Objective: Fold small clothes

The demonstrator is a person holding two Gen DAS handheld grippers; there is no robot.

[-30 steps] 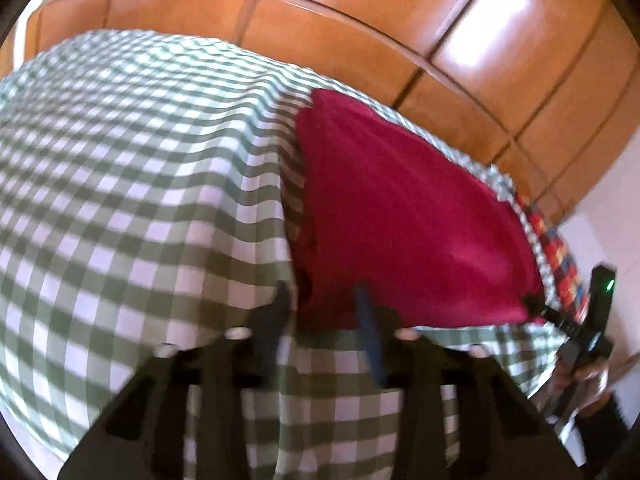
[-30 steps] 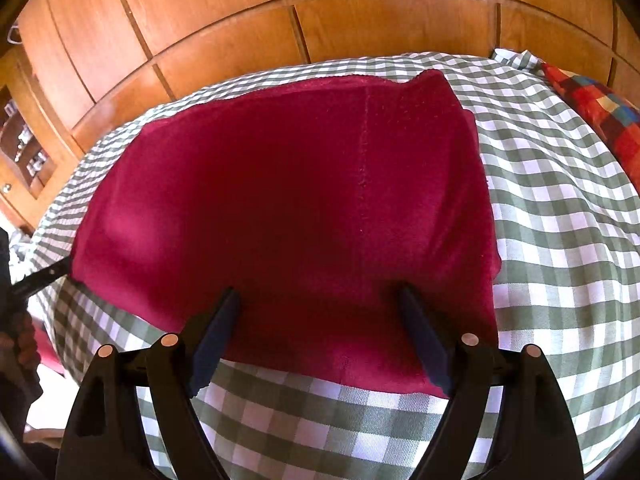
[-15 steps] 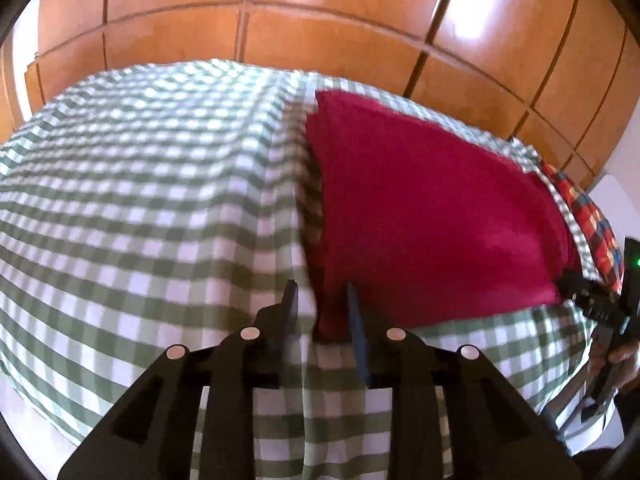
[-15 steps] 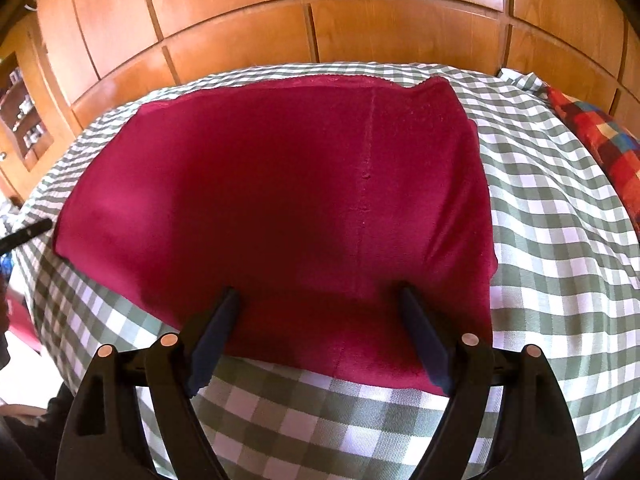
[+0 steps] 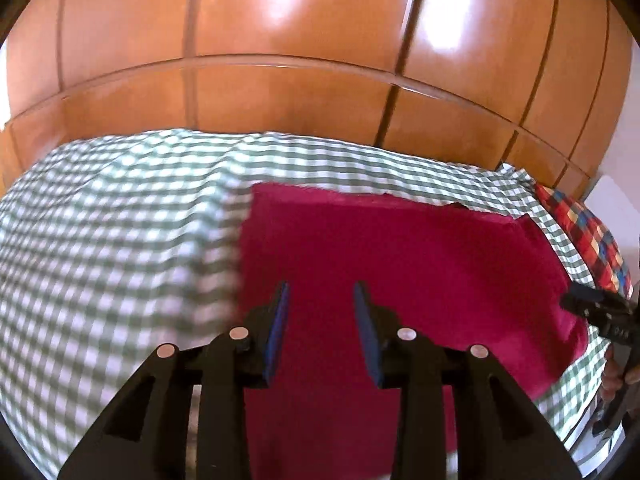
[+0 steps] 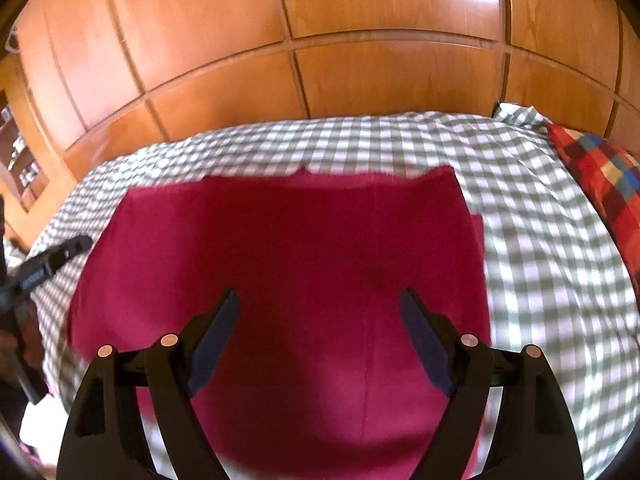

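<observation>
While a red garment (image 6: 280,264) lies flat on the checked bed (image 6: 540,240), both grippers hover over its near edge, jaws open and empty: left gripper (image 5: 320,300) by its left side, right gripper (image 6: 320,304) nearer its middle.

— Any writing, label or number you can read anywhere?

— None that reads. The black body of the right gripper (image 5: 612,320), seen at the edge of the left wrist view, carries a few pale marks, but they are too small and blurred to make out.

— And on the other one?

— The same: the black left gripper (image 6: 44,264), at the edge of the right wrist view, has a faint pale strip of marks along its side, unreadable.

— On the dark red cloth garment (image 6: 304,272)?

— No print or tag shows on it.
</observation>
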